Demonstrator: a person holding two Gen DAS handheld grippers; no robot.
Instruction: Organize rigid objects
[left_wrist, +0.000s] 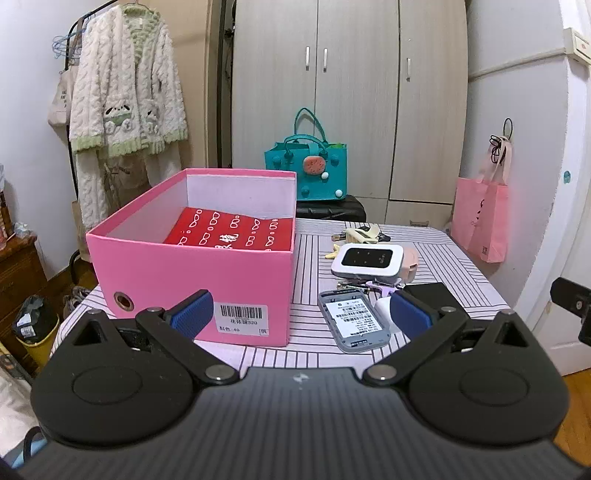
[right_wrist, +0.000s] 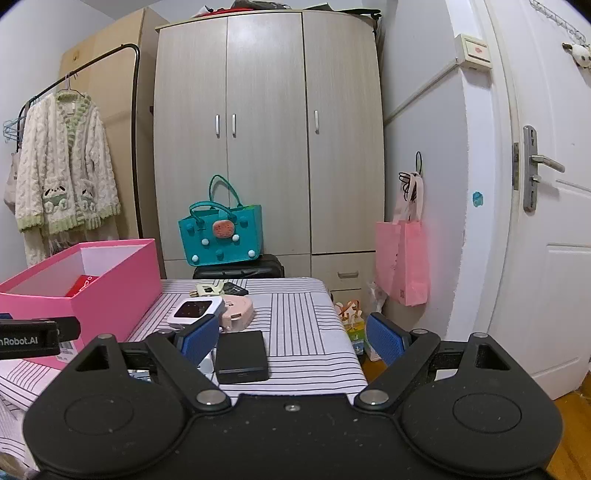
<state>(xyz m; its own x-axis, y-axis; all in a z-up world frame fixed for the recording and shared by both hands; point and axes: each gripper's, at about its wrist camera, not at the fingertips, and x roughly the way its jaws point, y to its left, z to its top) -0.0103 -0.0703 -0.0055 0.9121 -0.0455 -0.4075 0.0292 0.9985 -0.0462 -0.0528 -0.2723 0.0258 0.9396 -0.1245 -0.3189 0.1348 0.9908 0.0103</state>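
A pink box (left_wrist: 192, 273) stands open on the striped table (left_wrist: 450, 269), with a red patterned packet (left_wrist: 229, 230) lying inside. To its right lie a grey device with a label (left_wrist: 352, 319), a white device with a black screen (left_wrist: 367, 260), a black rectangular case (right_wrist: 242, 356) and a beige round gadget (right_wrist: 238, 310). My left gripper (left_wrist: 303, 314) is open just in front of the box's near right corner, nothing between its blue pads. Wide open too, my right gripper (right_wrist: 291, 338) hovers over the black case without touching it.
Keys and small clips (left_wrist: 364, 234) lie at the table's far edge. Behind it a teal bag (left_wrist: 306, 170) sits on a black suitcase before the wardrobe. A pink bag (right_wrist: 404, 262) hangs on the wall right; a robe (left_wrist: 125, 92) hangs left. The door (right_wrist: 546, 184) is right.
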